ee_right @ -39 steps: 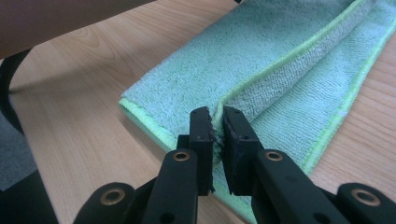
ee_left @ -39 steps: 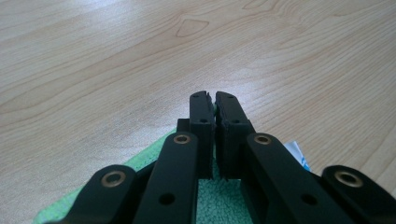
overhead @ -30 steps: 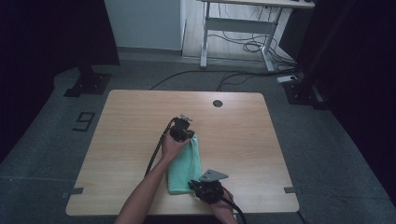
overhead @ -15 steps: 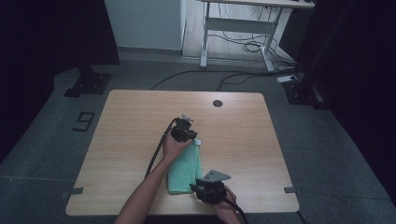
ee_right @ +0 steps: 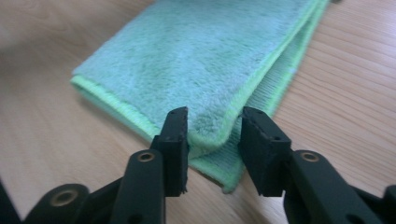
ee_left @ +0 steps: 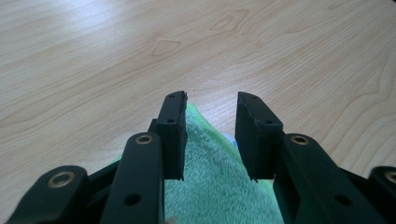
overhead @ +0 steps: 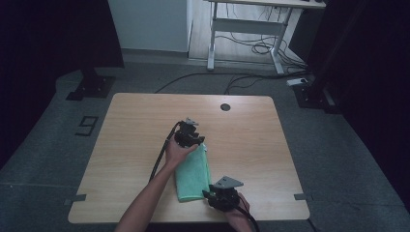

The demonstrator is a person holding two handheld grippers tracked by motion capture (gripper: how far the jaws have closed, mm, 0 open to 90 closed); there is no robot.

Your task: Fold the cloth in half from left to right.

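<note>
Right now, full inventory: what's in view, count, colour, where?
Towel: 1, green, folded, on the near middle of the table.
Table: 1, light wood, centre of the high view.
Grommet hole: 1, dark, near the table's far edge.
Desk frame: 1, pale, on the floor beyond, cables under it.
Left claw: 1, black, open over the towel's far corner.
Right claw: 1, black, open around the towel's near corner.
Forearm: 1, entering from the bottom of the high view.
</note>
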